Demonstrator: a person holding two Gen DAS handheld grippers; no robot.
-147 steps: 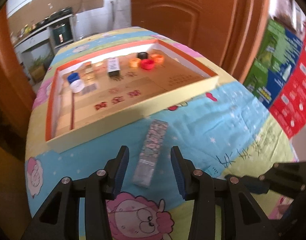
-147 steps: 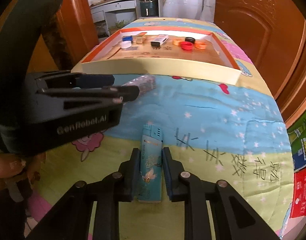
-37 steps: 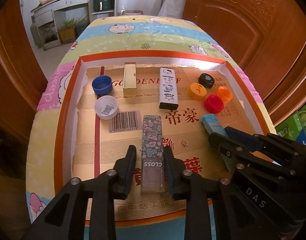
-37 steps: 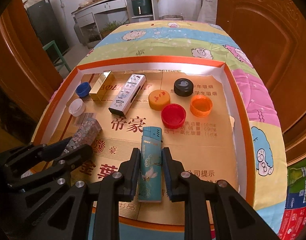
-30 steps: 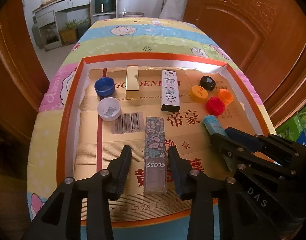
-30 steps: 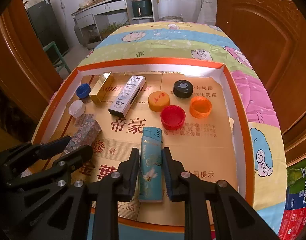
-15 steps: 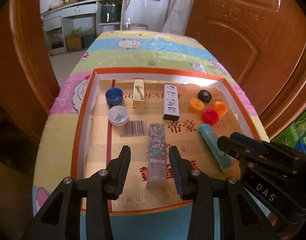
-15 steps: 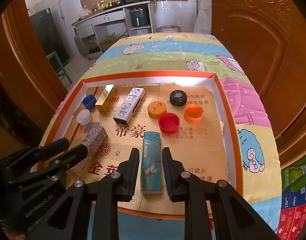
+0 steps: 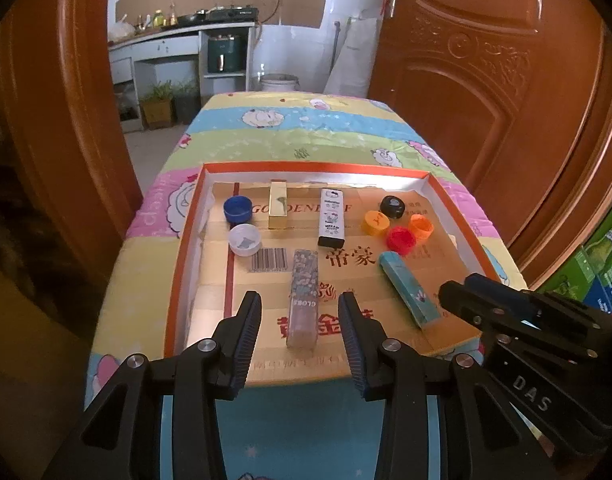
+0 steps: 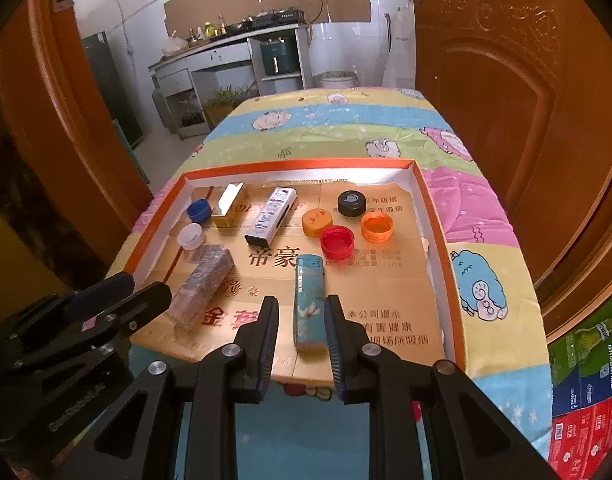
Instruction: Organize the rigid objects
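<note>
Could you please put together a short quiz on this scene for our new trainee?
1. True or false: the left gripper is clamped on the floral box.
2. How many bottle caps lie in the tray?
3. Which colour of cap lies nearest the teal lighter? A blue, B red, C white.

Key:
1. False. Its jaws stand open, clear of the box on both sides.
2. Six.
3. B, the red cap.
</note>
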